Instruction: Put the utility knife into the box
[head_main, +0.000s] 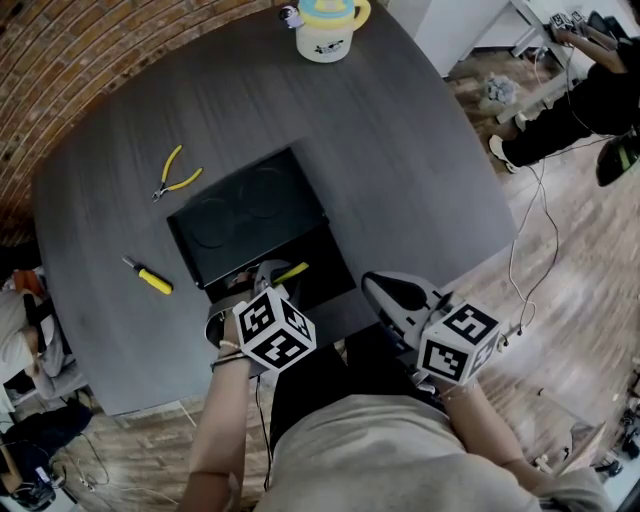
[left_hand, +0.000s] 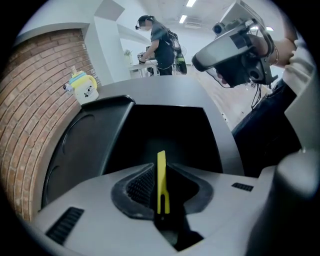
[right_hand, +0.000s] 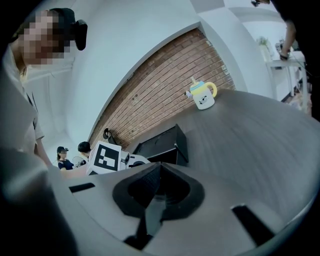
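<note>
Two grippers, mine, nearest table (head_main: 420, 160) edge. Left gripper (left_hand: 159, 175) clamped on yellow utility knife (head_main: 292, 271), knife edge-up between jaws, held over open box (head_main: 325, 262) mouth at 12 o'clock; contact with box floor, cannot tell. Right gripper (right_hand: 158, 172) jaws pressed together, nothing in them, idle at 2 o'clock beside box. Lid (head_main: 245, 210) thrown back, beyond. Screwdriver (head_main: 148, 277) at 10 o'clock, pliers (head_main: 175, 175) at 11, lying on table. Mug (head_main: 325, 28) at far edge, 12 o'clock. Status, my reading: pickup and carry done; lowering and release remain.
</note>
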